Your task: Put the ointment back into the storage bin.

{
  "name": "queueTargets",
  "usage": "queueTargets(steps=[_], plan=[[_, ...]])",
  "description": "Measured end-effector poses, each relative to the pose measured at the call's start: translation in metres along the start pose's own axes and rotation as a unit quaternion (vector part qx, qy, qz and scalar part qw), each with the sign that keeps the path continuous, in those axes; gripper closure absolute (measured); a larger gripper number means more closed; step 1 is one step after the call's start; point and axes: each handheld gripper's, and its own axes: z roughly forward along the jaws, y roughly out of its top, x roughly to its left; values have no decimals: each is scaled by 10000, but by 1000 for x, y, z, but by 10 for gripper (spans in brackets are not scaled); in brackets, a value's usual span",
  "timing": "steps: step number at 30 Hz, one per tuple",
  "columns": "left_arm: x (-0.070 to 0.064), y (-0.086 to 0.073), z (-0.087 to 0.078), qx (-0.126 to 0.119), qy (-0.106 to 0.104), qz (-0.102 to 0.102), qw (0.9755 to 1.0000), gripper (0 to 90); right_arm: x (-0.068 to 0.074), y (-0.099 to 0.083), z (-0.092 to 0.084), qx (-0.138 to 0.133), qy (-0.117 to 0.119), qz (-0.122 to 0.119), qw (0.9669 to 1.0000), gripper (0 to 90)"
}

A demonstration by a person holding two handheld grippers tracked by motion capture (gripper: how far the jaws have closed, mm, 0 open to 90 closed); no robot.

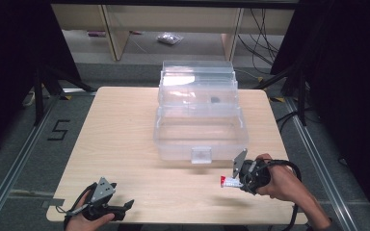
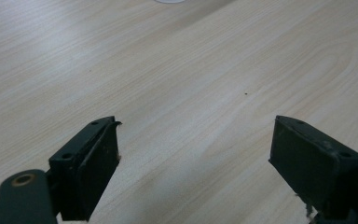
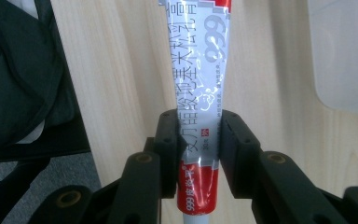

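The ointment tube [image 3: 200,107] bears a large grey "999" near its far end, a row of Chinese characters along its white body, and a small "30" with "999" again on its red band. On the floor [image 1: 29,144] left of the worktop [image 1: 120,144], black tape forms a "5" [image 1: 58,130].

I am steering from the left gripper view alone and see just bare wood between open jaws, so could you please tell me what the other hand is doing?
Observer: The right gripper is shut on a red-and-white tube, seen close in the right gripper view.
Operator: Thank you. Where is it on the table?
Observer: Near the table's front right, just before a clear plastic box.
Operator: Is that box open?
Observer: Its lid looks raised at the back, but the clear plastic makes it hard to tell.
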Motion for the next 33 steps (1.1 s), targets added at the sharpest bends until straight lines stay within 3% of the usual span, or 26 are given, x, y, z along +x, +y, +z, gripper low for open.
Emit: queueTargets(steps=[4,5,6,8,9,11,12,14,15,16,22,24,25,26,27,28,29,30,31,32,33], plan=[[1,0,0,20,30,11,10000,150,-4,4,-11,-10,-25,76,10000,706],[1,0,0,19,26,10,10000,150,-5,5,-13,-17,-46,-22,10000,706],[1,0,0,18,22,11,10000,150,-5,6,-15,4,-66,104,9999,706],[0,0,0,18,24,11,10000,150,-9,9,-18,-6,-94,-47,9999,706],[1,0,0,25,30,9,10000,150,-9,10,-20,16,-88,33,10000,706],[1,0,-1,64,-14,53,10000,150,-11,12,-21,-14,-95,-49,9999,706],[1,0,-1,65,-17,57,10000,150,-12,12,-23,0,-105,53,9999,705],[1,0,-1,67,-18,63,10000,150,-19,17,-25,-89,-90,-268,9996,706],[1,0,-1,67,-18,63,10000,150,-19,17,-25,-89,-90,-268,9996,706],[2,0,-1,69,-20,68,10000,150,-18,20,-30,-4,-33,-89,10000,706],[2,0,-1,66,-18,61,10000,150,-24,27,-38,-27,-56,-77,10000,706],[2,0,-1,64,-20,62,10000,150,-27,30,-39,-53,-43,-230,9997,706],[2,0,-1,66,-19,61,10000,150,-25,30,-41,-14,-57,-33,10000,706],[2,0,-1,66,-18,61,10000,150,-26,31,-42,-19,-35,-14,10000,706],[2,0,-1,65,-17,60,10000,150,-31,32,-40,-111,-50,-350,9993,706],[2,0,-1,62,-20,64,10000,150,-28,33,-42,-14,-37,-82,10000,706],[2,0,-1,62,-20,64,10000,150,-28,33,-42,-14,-37,-82,10000,706],[2,0,-1,65,-21,61,10000,150,-31,34,-43,-30,-24,-137,9999,706],[2,0,-1,65,-20,59,10000,150,-35,34,-42,-78,-63,-374,9993,706],[2,0,-1,65,-20,59,10000,150,-35,34,-42,-78,-63,-374,9993,706],[2,0,-1,59,-21,55,10000,150,-34,37,-45,23,-6,-146,9999,706]])
